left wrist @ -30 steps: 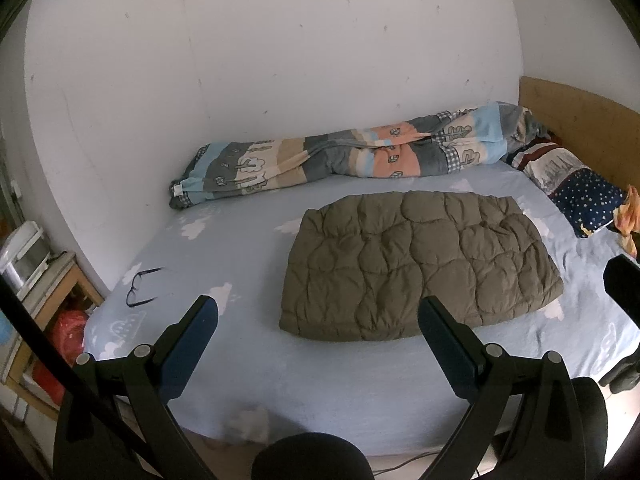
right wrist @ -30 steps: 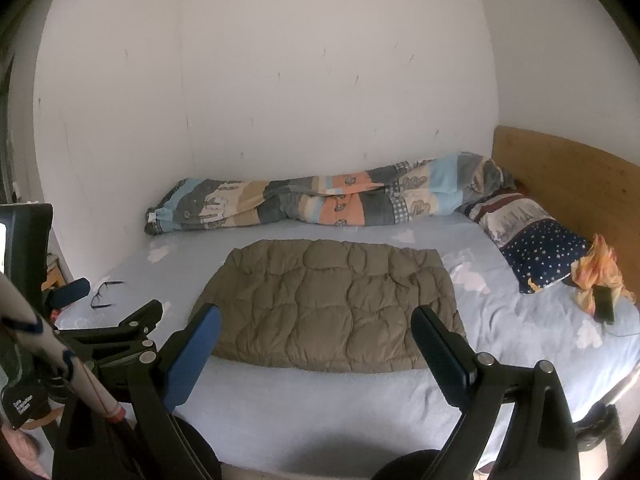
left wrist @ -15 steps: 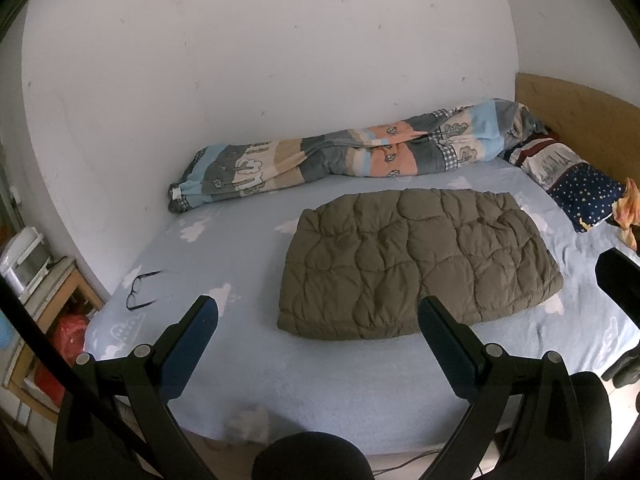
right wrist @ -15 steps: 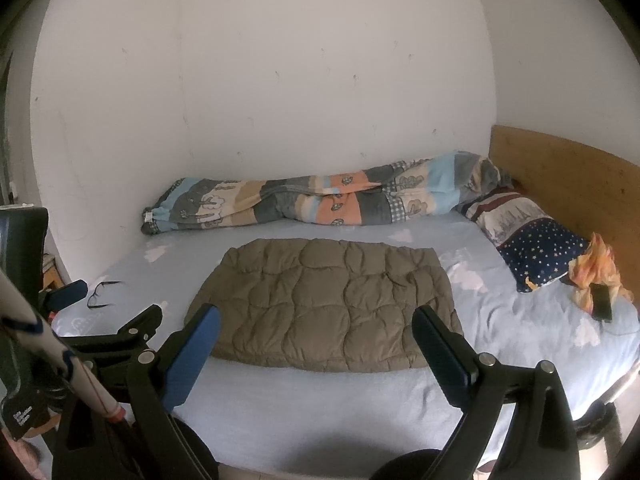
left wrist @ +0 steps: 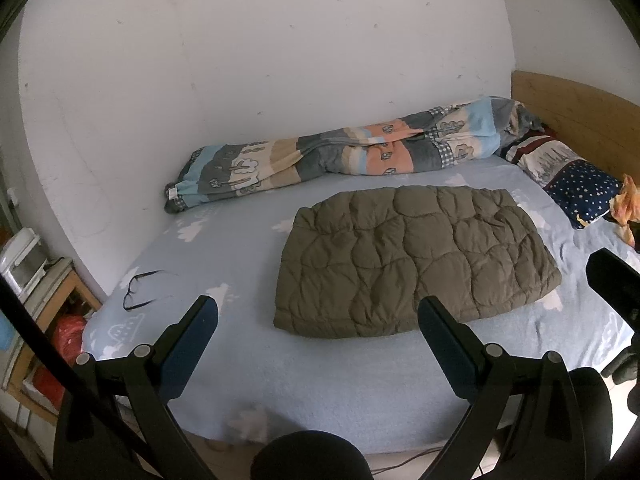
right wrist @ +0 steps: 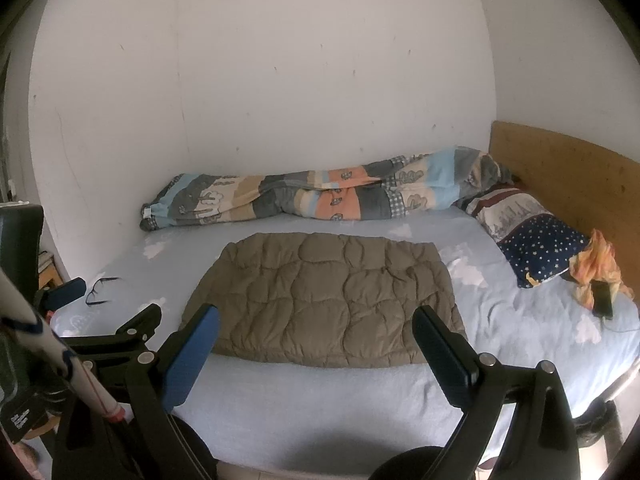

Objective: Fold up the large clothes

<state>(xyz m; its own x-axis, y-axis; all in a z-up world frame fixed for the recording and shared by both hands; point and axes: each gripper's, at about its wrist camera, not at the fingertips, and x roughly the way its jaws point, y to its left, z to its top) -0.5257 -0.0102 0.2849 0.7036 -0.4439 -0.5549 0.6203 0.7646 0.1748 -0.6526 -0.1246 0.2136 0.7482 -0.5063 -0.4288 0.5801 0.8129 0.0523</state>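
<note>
A folded olive quilted jacket [left wrist: 412,260] lies flat in the middle of the light blue bed [left wrist: 280,380]; it also shows in the right wrist view [right wrist: 328,300]. My left gripper [left wrist: 318,320] is open and empty, held back above the bed's near edge, short of the jacket. My right gripper [right wrist: 316,328] is open and empty, also back above the near edge. The left gripper's fingers [right wrist: 136,324] show at the lower left of the right wrist view.
A rolled patterned duvet [left wrist: 340,152] lies along the wall. Pillows [right wrist: 536,240] lie by the wooden headboard [right wrist: 568,176], with an orange cloth [right wrist: 600,268] and a phone [right wrist: 602,298]. Glasses [left wrist: 140,288] lie at the bed's left. A wooden side table [left wrist: 48,300] stands left.
Both grippers have drawn back and risen slightly, so the bed and jacket sit a little lower in view. The jacket has not moved. Both grippers stay open.
</note>
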